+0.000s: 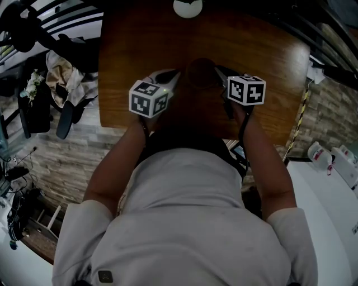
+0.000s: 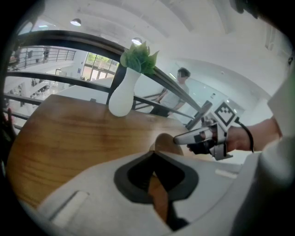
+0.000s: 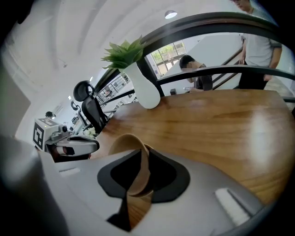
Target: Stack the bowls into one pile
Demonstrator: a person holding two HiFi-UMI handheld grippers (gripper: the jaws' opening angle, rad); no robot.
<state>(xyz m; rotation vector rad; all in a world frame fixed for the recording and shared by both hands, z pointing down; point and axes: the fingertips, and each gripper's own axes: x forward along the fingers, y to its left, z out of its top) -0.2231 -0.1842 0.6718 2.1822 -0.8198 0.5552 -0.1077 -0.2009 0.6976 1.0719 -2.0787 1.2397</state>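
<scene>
A brown bowl (image 1: 201, 72) sits on the wooden table (image 1: 268, 67), with one gripper at each side of it. My left gripper (image 1: 177, 77) is at its left rim; in the left gripper view the jaws (image 2: 157, 186) stand narrow with the thin brown rim (image 2: 159, 196) pinched between them. My right gripper (image 1: 220, 76) is at the right rim. In the right gripper view the tan bowl wall (image 3: 138, 173) passes between its jaws (image 3: 134, 186) with a gap beside it, so it is open. Whether another bowl is nested inside I cannot tell.
A white vase (image 1: 188, 6) with green leaves (image 3: 123, 53) stands at the table's far edge. A railing and people are beyond it. The person's torso covers the table's near edge. Stone-patterned floor and a chair with clothes lie to the left.
</scene>
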